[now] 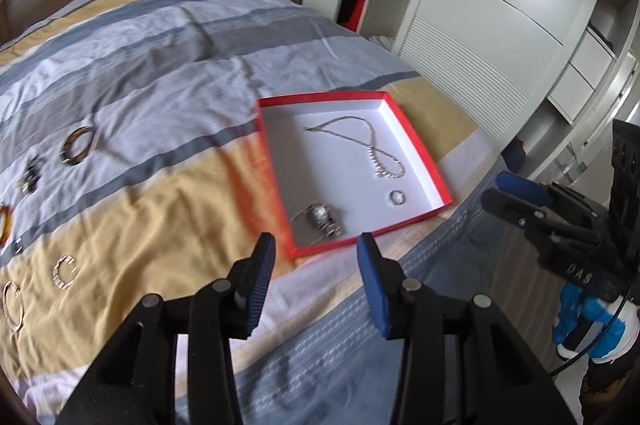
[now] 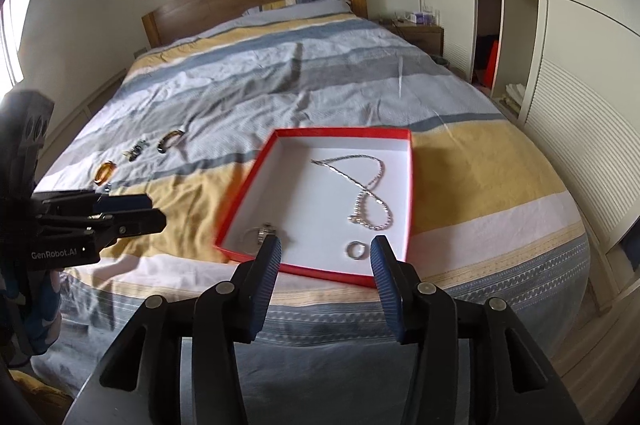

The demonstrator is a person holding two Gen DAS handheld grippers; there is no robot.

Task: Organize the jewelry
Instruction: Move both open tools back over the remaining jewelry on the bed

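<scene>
Both our grippers hang above the bed's near edge, fingers spread and gripping nothing.

We see the red box on the striped bedspread holding a silver necklace, a ring and a watch; to the box's left lie loose bangles, beyond our left gripper and right gripper.

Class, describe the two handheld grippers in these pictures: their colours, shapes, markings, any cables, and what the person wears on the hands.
Both the left gripper and the right gripper are black, with jointed linkages, round pivot pins and ribbed blue pads. White lettering marks each body; the left reads GenRobot.AI. A thin black cable trails from the right one. Blue-and-white gloves cover the hands.
</scene>
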